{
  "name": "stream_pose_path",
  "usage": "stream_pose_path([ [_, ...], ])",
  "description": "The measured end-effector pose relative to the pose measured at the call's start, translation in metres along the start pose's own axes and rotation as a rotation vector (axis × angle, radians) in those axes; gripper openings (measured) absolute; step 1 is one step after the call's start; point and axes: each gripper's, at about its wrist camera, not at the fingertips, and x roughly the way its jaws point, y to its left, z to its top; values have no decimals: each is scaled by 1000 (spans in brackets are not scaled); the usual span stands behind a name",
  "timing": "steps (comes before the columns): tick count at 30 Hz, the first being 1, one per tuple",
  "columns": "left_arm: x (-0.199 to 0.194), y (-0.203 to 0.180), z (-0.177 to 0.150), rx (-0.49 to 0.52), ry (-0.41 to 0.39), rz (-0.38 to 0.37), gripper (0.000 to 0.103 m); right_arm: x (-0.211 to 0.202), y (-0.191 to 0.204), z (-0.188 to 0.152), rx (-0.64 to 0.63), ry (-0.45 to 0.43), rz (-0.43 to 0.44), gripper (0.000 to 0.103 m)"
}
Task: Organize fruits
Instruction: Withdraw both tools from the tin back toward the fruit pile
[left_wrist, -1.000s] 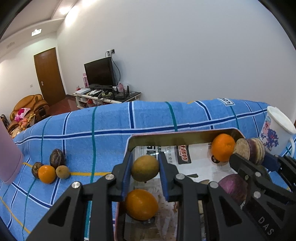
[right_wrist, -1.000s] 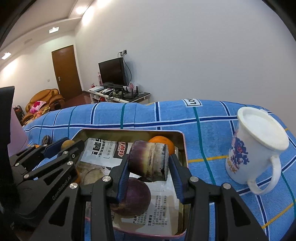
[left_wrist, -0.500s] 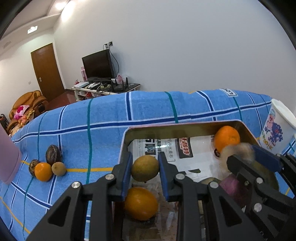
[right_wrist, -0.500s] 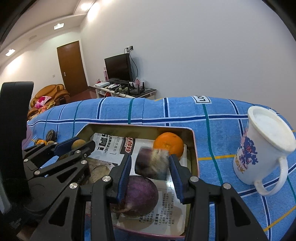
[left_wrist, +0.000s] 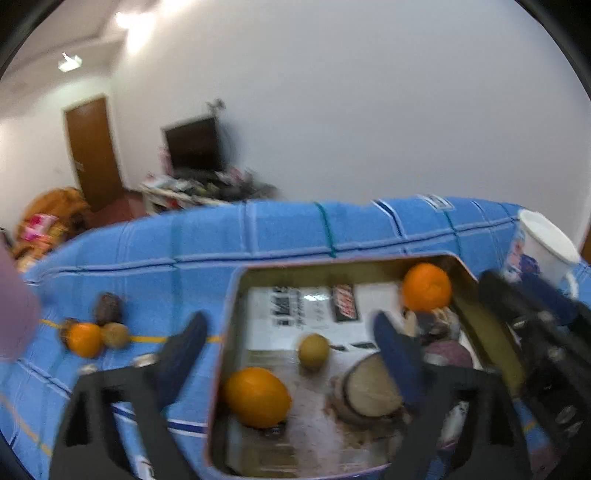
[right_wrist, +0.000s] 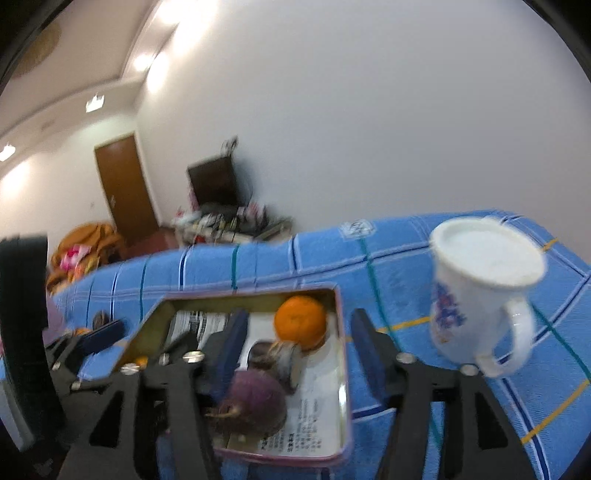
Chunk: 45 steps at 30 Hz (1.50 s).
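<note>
Fruits — a yellow-green fruit and oranges — lie in the tin tray; left tool just opened wide, right tool opening, both empty — white mug at 2 o'clock, outside the rim.

A metal tray lined with newspaper is sitting on the blue cloth. Lying inside it are an orange in the far right corner, a bigger orange near the front left, a small yellow-green fruit mid-tray, a round purple fruit and cut pieces showing pale faces. Left of the tray, four small fruits are clustering on the cloth.
</note>
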Motion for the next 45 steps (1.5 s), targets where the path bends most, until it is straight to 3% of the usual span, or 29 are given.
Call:
stream_pose_path([
  [5, -15, 5, -3, -31, -72, 19, 103, -24, 7, 2, -46, -164, -71, 73],
  [12, -24, 19, -5, -93, -123, 56, 103, -42, 15, 1, -72, -289, -119, 77],
  [23, -48, 17, -14, -68, -201, 92, 103, -58, 23, -6, -110, -295, -132, 77],
  [33, -62, 24, -22, -64, -215, 98, 103, -66, 17, -8, -65, -282, -144, 77],
  [45, -74, 24, -34, 165, -216, 134, 103, -75, 18, -14, -44, -281, -153, 77],
])
